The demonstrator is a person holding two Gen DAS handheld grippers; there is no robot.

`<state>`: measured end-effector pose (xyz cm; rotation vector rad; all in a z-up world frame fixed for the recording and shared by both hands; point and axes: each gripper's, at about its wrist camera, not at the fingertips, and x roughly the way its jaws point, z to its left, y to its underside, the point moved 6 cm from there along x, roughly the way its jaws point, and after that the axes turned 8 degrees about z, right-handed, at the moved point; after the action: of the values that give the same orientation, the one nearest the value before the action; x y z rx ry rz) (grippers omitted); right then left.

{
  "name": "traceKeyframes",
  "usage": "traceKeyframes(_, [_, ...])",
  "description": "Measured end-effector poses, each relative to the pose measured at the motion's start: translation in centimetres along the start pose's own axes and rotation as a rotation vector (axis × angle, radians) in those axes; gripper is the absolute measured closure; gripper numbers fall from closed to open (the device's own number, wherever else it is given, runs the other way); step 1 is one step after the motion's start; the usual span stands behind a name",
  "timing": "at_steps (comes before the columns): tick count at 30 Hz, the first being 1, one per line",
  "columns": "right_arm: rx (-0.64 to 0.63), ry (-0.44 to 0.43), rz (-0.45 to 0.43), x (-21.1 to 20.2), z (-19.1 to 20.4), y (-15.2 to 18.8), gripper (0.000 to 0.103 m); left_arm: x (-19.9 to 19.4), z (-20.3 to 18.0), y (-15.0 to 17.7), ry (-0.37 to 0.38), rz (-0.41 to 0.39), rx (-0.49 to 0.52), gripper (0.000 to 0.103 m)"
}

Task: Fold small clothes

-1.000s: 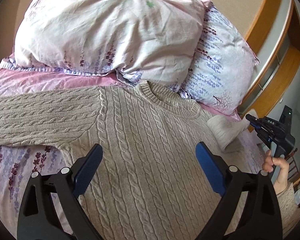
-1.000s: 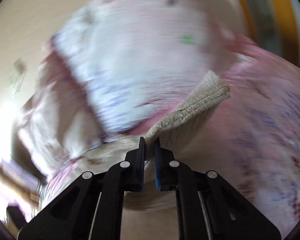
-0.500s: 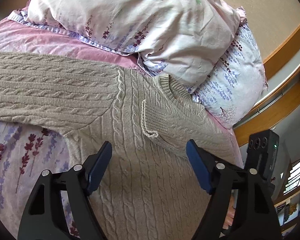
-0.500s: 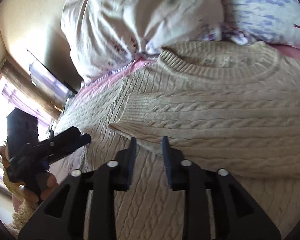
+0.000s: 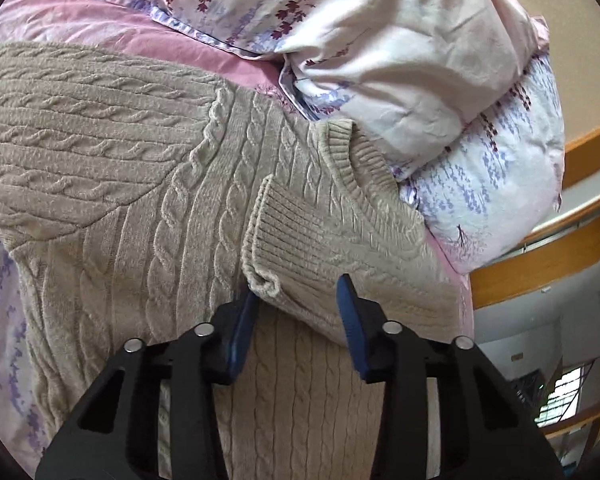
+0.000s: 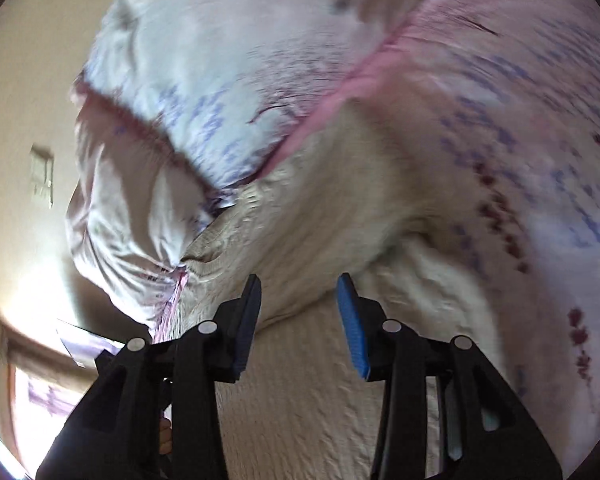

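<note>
A beige cable-knit sweater (image 5: 148, 208) lies flat on the bed, neck toward the pillows. Its right sleeve is folded across the chest, with the ribbed cuff (image 5: 276, 240) just below the collar (image 5: 352, 160). My left gripper (image 5: 296, 296) is open, its blue pads on either side of the folded sleeve just behind the cuff. The left sleeve stretches out to the left. In the blurred right wrist view my right gripper (image 6: 298, 296) is open and empty over the sweater (image 6: 320, 216).
Two floral pillows (image 5: 380, 40) are stacked at the head of the bed, touching the collar. A pink floral sheet (image 5: 4, 320) covers the bed. A wooden headboard ledge (image 5: 540, 256) runs along the right. The pillows also show in the right wrist view (image 6: 228, 80).
My right gripper carried the right sleeve across the chest, let go, opened and pulled away. My left gripper moved in to the cuff and narrowed its jaws around the folded sleeve.
</note>
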<state>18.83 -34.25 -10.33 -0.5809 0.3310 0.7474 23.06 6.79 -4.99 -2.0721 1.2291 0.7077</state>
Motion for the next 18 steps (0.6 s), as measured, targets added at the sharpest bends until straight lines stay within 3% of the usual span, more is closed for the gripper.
traceKeyframes(4, [0.039, 0.050, -0.029, 0.8, -0.7, -0.6, 0.063, 0.3, 0.9, -0.7, -0.012, -0.018, -0.055, 0.087])
traceKeyframes(7, [0.064, 0.073, -0.095, 0.7, -1.4, -2.1, 0.063, 0.4, 1.4, -1.1, -0.013, -0.027, -0.065, 0.093])
traceKeyframes(9, [0.066, 0.065, -0.094, 1.4, -1.3, -2.5, 0.064, 0.3, 1.3, -1.5, -0.025, -0.039, -0.037, 0.095])
traceKeyframes(11, [0.028, 0.093, -0.121, 1.6, -1.1, -2.5, 0.093, -0.3, 0.7, -1.9, -0.046, -0.073, 0.024, 0.096])
traceKeyframes(12, [0.020, 0.091, -0.130, 1.5, -0.9, -2.3, 0.096, -0.7, 0.5, -2.0, -0.052, -0.087, 0.044, 0.096])
traceKeyframes(15, [0.007, 0.095, -0.156, 0.7, -0.9, -1.5, 0.096, -1.1, 0.2, -2.0, -0.076, -0.098, 0.092, 0.096])
traceKeyframes(18, [-0.001, 0.158, -0.096, 1.4, -1.3, -0.8, 0.091, -0.1, 1.0, -1.8, -0.156, -0.067, 0.126, 0.096])
